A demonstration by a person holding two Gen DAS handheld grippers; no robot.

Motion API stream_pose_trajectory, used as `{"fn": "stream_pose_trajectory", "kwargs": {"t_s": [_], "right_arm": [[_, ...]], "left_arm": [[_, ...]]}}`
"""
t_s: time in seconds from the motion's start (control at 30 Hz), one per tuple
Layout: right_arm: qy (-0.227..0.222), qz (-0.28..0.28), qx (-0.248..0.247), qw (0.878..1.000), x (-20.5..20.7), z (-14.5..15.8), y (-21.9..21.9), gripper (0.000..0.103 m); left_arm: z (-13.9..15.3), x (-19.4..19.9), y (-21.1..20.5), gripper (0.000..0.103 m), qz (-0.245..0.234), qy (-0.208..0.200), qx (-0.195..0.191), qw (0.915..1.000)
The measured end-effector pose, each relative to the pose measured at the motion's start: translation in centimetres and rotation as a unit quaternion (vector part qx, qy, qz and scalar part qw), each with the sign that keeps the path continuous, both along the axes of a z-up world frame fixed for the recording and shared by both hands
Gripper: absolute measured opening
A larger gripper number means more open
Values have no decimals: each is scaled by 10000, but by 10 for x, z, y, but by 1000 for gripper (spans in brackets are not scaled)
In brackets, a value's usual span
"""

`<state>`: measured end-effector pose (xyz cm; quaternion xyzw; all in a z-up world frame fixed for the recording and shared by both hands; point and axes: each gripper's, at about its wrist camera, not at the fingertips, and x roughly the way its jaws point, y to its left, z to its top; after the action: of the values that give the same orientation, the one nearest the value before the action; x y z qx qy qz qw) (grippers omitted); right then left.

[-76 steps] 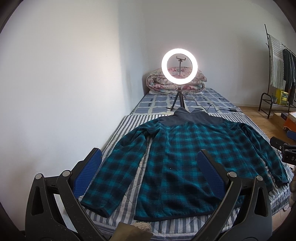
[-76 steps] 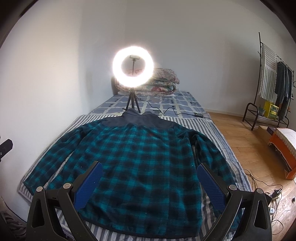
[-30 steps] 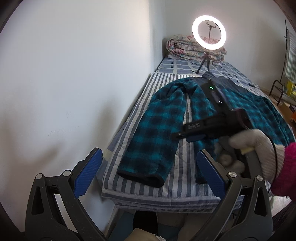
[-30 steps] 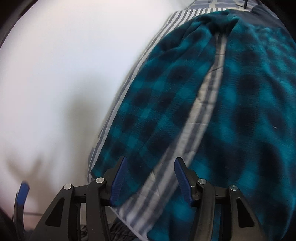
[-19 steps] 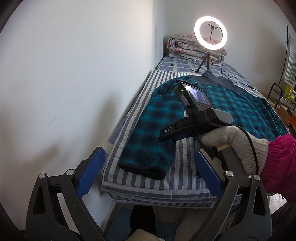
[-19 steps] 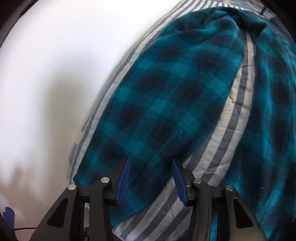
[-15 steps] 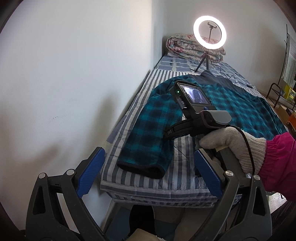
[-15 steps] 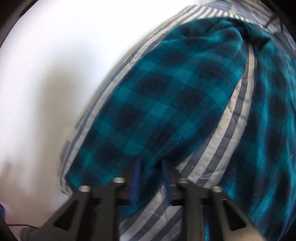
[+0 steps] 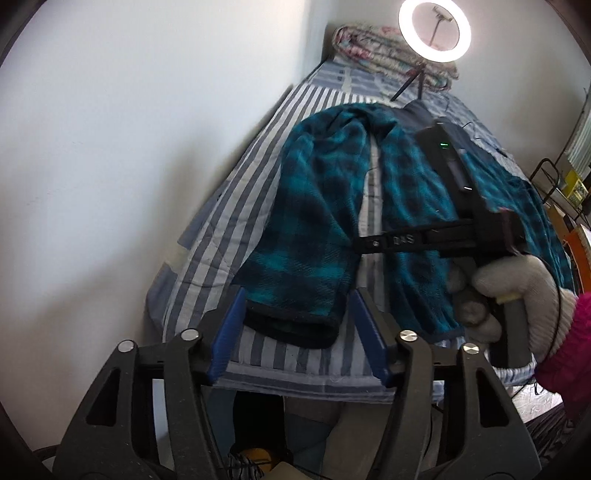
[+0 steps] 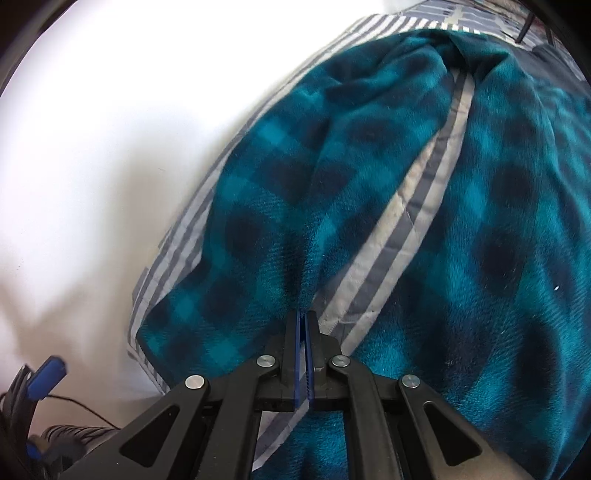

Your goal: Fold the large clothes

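Observation:
A teal and black plaid fleece jacket (image 9: pixel 417 184) lies spread on a striped bed (image 9: pixel 229 229). Its left sleeve (image 9: pixel 314 229) runs toward me and ends in a dark cuff (image 9: pixel 291 328). My left gripper (image 9: pixel 295 314) is open, its blue pads on either side of the cuff at the bed's near edge. My right gripper (image 10: pixel 303 325) is shut on the inner edge of that sleeve (image 10: pixel 280 229). It also shows in the left wrist view (image 9: pixel 365 242), held by a gloved hand (image 9: pixel 517 291).
A white wall (image 9: pixel 129 147) runs close along the bed's left side. A lit ring light on a tripod (image 9: pixel 434 29) and a folded quilt (image 9: pixel 373 48) stand at the far end. A metal rack (image 9: pixel 561 181) is at the right.
My right gripper has closed on the sleeve's edge. My left gripper has moved in to the cuff and its jaws have narrowed around it.

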<state>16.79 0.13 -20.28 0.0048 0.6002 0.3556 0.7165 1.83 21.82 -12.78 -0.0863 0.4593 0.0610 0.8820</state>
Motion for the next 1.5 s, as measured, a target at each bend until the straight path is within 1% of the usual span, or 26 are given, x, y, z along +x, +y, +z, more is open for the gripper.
{"fn": "stream_pose_trajectory", "kwargs": {"t_s": [0.03,0.13,0.17,0.23,0.3,0.33,0.4,0.5,0.53,0.6,0.67,0.7,0.73,0.77,0.8,0.87,0.9,0.97,1.1,1.17,1.2,1.27,1.3,1.33,1.4,1.5], "right_arm": [[-5,-8,81,10000,1,-2,-4,6],[4,-30,221,9998,0,-6,-8,10],[-2,-31,226,9997,1,-7,-12,10],[-22,-24,238,9997,4,-11,-21,10],[51,-52,386,9992,6,-13,-29,10],[98,-59,446,9989,17,-8,-31,10],[126,-36,571,9983,19,-7,-39,10],[189,25,822,9964,20,-1,-59,11],[199,25,902,9957,20,3,-65,17],[161,29,1065,9942,21,11,-75,24],[61,17,1165,9932,21,23,-89,25],[14,20,1181,9930,19,26,-92,25],[-62,10,1173,9931,18,31,-96,28],[-170,-17,1148,9932,18,36,-103,29],[-230,-38,1130,9933,14,41,-106,29],[-272,-112,1097,9935,14,47,-116,30],[-285,-157,1075,9937,5,48,-110,30],[-310,-244,1027,9939,8,51,-119,31],[-293,-467,993,9935,11,52,-128,35],[-233,-556,1022,9929,16,54,-132,36],[-215,-594,1027,9927,20,56,-134,38],[-204,-615,1022,9927,30,56,-132,39],[-212,-623,1022,9926,34,60,-133,40],[-228,-627,1011,9926,40,61,-128,43],[-264,-655,1013,9923,51,69,-125,50],[-279,-739,1041,9914,73,79,-118,50]], "left_arm": [[-5,5,4,57,92,73,-16,9999],[-23,19,18,57,428,344,-215,9983],[-28,22,21,57,468,395,-167,9980],[-37,31,22,57,514,480,97,9975],[-45,43,22,57,445,560,236,9972],[-49,49,22,57,429,603,327,9967],[-58,62,25,57,451,699,481,9954],[-70,73,33,57,515,857,467,9939],[-72,76,35,57,527,899,454,9935],[-80,78,37,57,535,1012,443,9924],[-85,80,35,55,475,1066,466,9921],[-88,80,35,48,449,1081,441,9921],[-91,81,35,44,401,1105,367,9924],[-92,81,35,34,384,1109,306,9926],[-92,82,35,20,366,1087,233,9931],[-93,83,31,5,272,1099,190,9934],[-90,83,27,2,248,1056,244,9938],[-81,81,21,2,206,923,188,9953],[-41,64,5,1,97,406,-84,9991],[-19,54,-6,1,-22,108,-44,9999],[-8,48,-12,1,-51,-33,-90,9999],[7,45,-21,1,-140,-189,-273,9994],[15,42,-28,1,-204,-293,-283,9990],[21,39,-35,1,-240,-393,-263,9986],[31,39,-44,1,-296,-537,-360,9975],[40,45,-56,1,-412,-627,-535,9957]]}}
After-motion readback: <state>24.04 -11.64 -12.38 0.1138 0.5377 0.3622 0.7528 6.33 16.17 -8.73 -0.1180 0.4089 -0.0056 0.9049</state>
